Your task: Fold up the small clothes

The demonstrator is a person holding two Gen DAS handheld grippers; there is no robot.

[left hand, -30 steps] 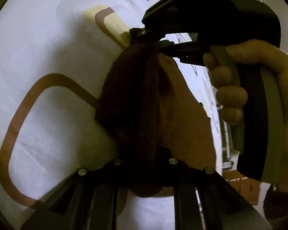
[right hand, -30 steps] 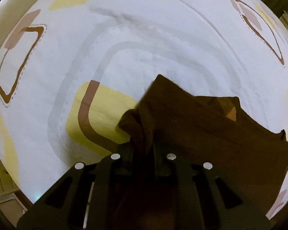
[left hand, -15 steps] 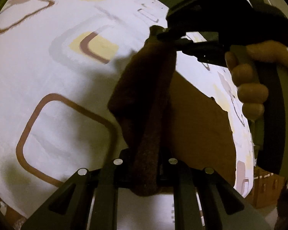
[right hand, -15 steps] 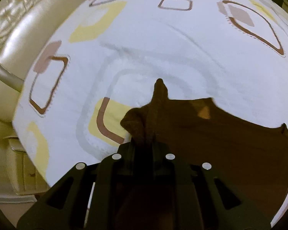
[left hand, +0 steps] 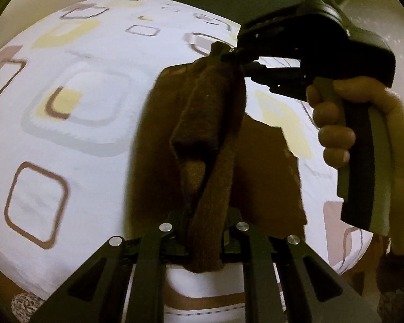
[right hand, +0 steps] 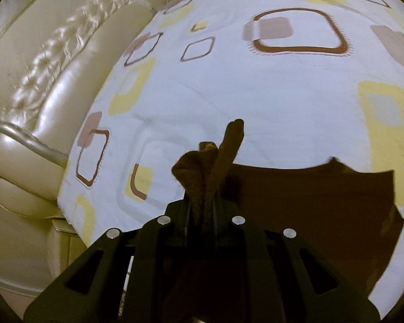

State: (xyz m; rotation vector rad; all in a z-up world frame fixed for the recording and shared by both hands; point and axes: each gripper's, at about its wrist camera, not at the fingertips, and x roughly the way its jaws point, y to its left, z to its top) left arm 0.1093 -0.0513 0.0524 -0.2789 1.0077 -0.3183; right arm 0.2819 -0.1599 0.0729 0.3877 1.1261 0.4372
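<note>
A brown knitted garment point(left hand: 202, 140) hangs stretched between my two grippers above the bed. My left gripper point(left hand: 204, 231) is shut on one bunched edge of it. My right gripper point(left hand: 229, 53), held by a hand, shows in the left wrist view pinching the far edge. In the right wrist view my right gripper point(right hand: 203, 210) is shut on a bunched fold of the garment point(right hand: 309, 204), and the rest drapes down to the right over the sheet.
The bed has a white sheet point(right hand: 256, 86) printed with brown and yellow rounded squares. A cream tufted leather headboard point(right hand: 54, 80) stands at the left in the right wrist view. The bed's edge point(left hand: 202, 304) lies just below my left gripper.
Both grippers have risen with the garment, lifting it well off the sheet. More of the bed and the headboard have come into view.
</note>
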